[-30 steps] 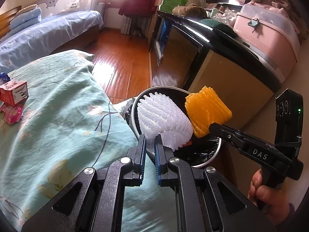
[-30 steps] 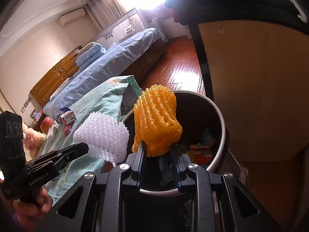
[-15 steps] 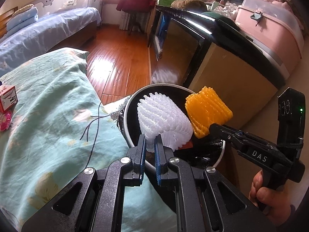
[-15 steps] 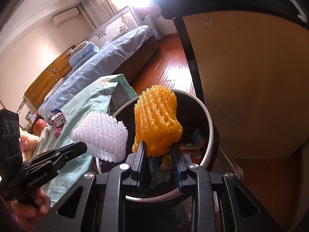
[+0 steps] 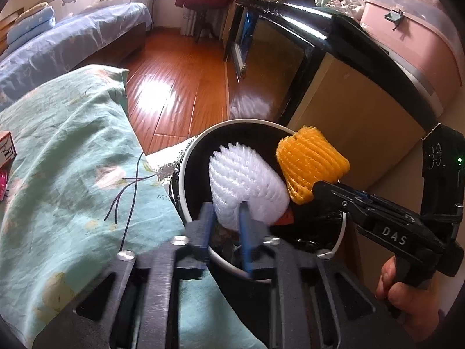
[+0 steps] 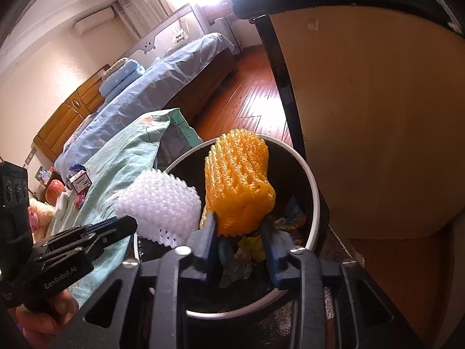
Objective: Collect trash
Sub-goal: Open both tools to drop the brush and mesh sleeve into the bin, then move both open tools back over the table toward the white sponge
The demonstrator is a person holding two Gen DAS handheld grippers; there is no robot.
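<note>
A white-rimmed trash bin [image 5: 182,171] with a black liner stands on the floor beside the bed. Over its mouth is a white foam fruit net [image 5: 247,183], between the fingers of my left gripper [image 5: 225,212]. The left jaws are opening and blurred, and the net no longer looks pinched. Just to its right is an orange foam net [image 6: 238,180], between the fingers of my right gripper [image 6: 239,226], whose jaws are also opening with the net loose between them. The right gripper [image 5: 316,187] also appears in the left wrist view, and the left gripper [image 6: 128,224] in the right wrist view.
Wrappers [image 6: 293,218] lie in the bin's bottom. A teal quilt [image 5: 72,160] covers the bed at the left, with a small red carton [image 5: 5,151] on it. A black-and-tan cabinet [image 5: 348,110] rises close behind the bin, under a pink box [image 5: 407,29]. Wooden floor [image 5: 180,67] stretches beyond.
Both pairs of jaws have spread apart around their nets. The left gripper has come closer over the bin, and the white net now hangs above the bin's mouth.
</note>
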